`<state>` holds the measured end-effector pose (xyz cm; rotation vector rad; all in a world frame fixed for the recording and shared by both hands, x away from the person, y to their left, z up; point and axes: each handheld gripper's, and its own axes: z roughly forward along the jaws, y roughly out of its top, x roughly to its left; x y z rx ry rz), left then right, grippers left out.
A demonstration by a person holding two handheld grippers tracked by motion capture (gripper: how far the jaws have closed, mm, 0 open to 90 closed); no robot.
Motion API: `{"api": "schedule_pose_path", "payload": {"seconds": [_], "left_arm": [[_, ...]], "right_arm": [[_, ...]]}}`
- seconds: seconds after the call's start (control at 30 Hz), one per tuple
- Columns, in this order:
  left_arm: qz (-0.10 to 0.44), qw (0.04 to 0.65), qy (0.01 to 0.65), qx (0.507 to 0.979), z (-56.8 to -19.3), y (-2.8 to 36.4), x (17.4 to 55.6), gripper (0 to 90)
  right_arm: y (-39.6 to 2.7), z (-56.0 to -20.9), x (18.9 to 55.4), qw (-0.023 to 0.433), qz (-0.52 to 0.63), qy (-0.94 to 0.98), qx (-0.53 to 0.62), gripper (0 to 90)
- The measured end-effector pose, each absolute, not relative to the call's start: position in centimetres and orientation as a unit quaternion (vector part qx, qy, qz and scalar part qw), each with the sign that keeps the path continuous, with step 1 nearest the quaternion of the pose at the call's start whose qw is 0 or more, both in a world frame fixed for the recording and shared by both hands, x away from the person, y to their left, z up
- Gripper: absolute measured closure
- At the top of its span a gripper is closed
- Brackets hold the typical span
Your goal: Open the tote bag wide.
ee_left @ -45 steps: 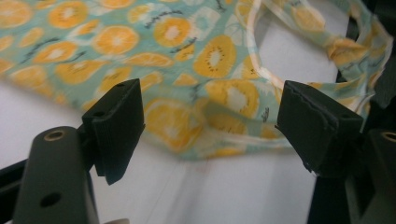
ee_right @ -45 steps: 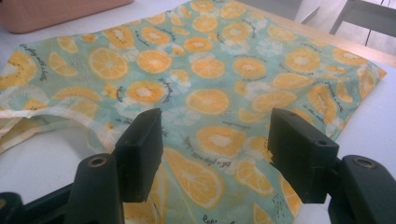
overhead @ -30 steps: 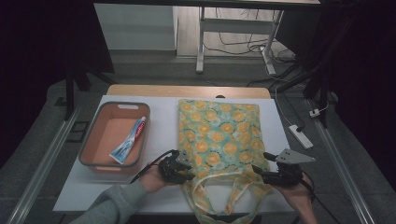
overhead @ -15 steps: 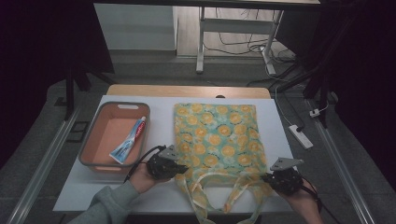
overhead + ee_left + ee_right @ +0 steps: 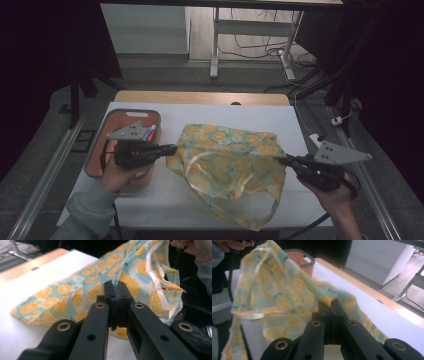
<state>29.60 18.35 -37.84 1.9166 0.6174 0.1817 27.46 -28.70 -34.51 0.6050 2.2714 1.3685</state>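
We find the left gripper (image 5: 170, 148) with its jaws pressed together on the left edge of the tote bag (image 5: 230, 165); the left gripper view confirms cloth pinched between the closed tips (image 5: 116, 291). The right gripper (image 5: 282, 159) is likewise clamped on the bag's right edge, fabric caught at its tips (image 5: 330, 303). Between these 2 holds the bag hangs raised and sagging over the middle of the white table (image 5: 310, 125), its far part resting on the surface and its 2 handles (image 5: 235, 210) drooping toward the near edge. We judge the bag light, soft and limp: it will fold and swing, so opposite edges near the mouth are the sound places to grip. The orange tray (image 5: 102, 150) sits at the table's left edge.
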Motion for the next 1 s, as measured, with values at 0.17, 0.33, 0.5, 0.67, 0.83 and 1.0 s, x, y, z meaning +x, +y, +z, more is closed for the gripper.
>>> {"api": "schedule_pose_path", "payload": {"seconds": [0.17,0.33,0.5,0.67,0.83,1.0], "left_arm": [[0.067,0.520,0.293,0.800,-38.8,18.1,32.8,88.9],[0.064,0.494,0.327,0.803,-40.9,17.1,35.9,88.8],[0.062,0.467,0.340,0.814,-42.0,16.1,36.9,88.6],[0.064,0.424,0.359,0.829,-43.7,14.1,38.3,88.5],[0.060,0.394,0.379,0.835,-45.1,12.9,39.8,88.5],[0.051,0.377,0.389,0.839,-46.1,12.5,40.5,88.4]], "right_arm": [[-27.4,-36.6,32.8,0.183,0.468,0.825,0.259,89.0],[-27.5,-38.7,35.8,0.154,0.479,0.813,0.292,88.8],[-27.4,-41.2,37.7,0.128,0.462,0.815,0.325,88.6],[-27.0,-45.3,39.3,0.092,0.415,0.834,0.352,88.6],[-27.2,-48.1,40.8,0.076,0.374,0.842,0.381,88.6],[-27.6,-49.5,40.9,0.064,0.359,0.844,0.394,86.9]]}}
